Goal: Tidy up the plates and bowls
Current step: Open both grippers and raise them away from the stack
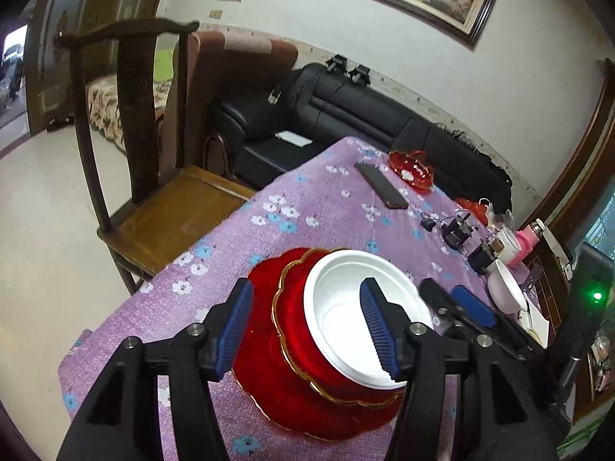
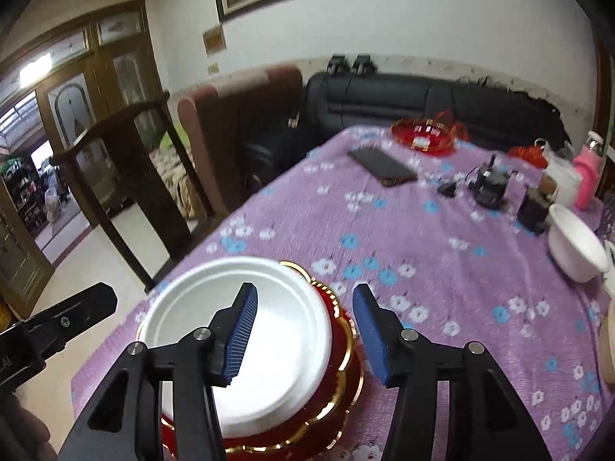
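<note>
A white plate [image 1: 346, 307] lies on top of a stack of red plates with gold scalloped rims [image 1: 292, 345] near the front of the purple flowered table; the stack also shows in the right wrist view [image 2: 342, 380] with the white plate [image 2: 284, 307] on top. My left gripper [image 1: 307, 326] is open and empty, its fingers straddling the stack's left part from above. My right gripper [image 2: 307, 330] is open and empty over the stack's right edge; it also shows in the left wrist view [image 1: 461, 307]. A white bowl [image 2: 576, 246] stands at the table's right side.
A wooden chair [image 1: 146, 176] stands at the table's left. On the table [image 2: 423, 253] are a black flat device [image 2: 384, 165], a red glass dish [image 2: 423, 134], small black gadgets [image 2: 488, 184], a pink bottle [image 2: 588, 165] and cups. A black sofa [image 1: 346, 115] lies behind.
</note>
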Motion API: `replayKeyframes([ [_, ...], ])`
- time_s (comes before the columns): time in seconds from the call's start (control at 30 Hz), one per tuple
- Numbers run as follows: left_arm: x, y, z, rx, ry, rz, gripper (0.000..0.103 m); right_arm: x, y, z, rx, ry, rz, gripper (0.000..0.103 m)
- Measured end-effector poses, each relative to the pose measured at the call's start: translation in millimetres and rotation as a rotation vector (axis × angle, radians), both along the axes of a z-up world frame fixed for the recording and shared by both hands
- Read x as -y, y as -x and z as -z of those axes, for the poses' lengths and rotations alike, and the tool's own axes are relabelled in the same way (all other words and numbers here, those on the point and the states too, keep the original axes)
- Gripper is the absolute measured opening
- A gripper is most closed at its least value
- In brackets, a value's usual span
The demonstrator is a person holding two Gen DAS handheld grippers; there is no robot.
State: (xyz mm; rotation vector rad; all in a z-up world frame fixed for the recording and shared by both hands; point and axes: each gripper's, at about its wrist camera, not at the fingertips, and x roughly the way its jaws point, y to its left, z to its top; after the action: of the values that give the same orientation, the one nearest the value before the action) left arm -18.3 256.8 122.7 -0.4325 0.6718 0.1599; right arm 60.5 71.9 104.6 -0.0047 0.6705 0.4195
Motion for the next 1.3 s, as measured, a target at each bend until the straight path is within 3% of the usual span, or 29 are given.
replayKeyframes([
  [0.3, 57.8, 19.8, -16.9, 0.045, -0.130, 0.107, 0.070, 78.7, 52.0, -19.3, 0.099, -0.090, 0.135, 0.073],
  [0.37, 71.5, 25.4, -19.4, 0.058, -0.135, 0.144, 0.075, 97.6, 60.3, -14.2, 0.083, -0.099, 0.174, 0.074],
  [0.63, 132.4, 29.0, -14.0, 0.023, -0.140, 0.304, 0.076, 173.7, 80.6, 13.5, -0.016, -0.189, 0.324, 0.074],
  [0.73, 151.0, 39.8, -20.8, 0.043, -0.176, 0.336, 0.076, 199.6, 87.3, 15.1, -0.038, -0.232, 0.371, 0.074],
  [0.97, 178.7, 54.5, -27.7, 0.060, -0.228, 0.388, 0.076, 226.8, 108.8, -0.4, 0.021, -0.239, 0.414, 0.075],
  [1.13, 189.2, 55.8, -24.6, 0.042, -0.234, 0.414, 0.076, 231.9, 114.1, 1.9, 0.008, -0.245, 0.404, 0.075],
  [1.3, 184.7, 69.5, -61.1, 0.132, -0.294, 0.374, 0.076, 249.2, 113.2, -29.9, 0.057, -0.254, 0.388, 0.075],
])
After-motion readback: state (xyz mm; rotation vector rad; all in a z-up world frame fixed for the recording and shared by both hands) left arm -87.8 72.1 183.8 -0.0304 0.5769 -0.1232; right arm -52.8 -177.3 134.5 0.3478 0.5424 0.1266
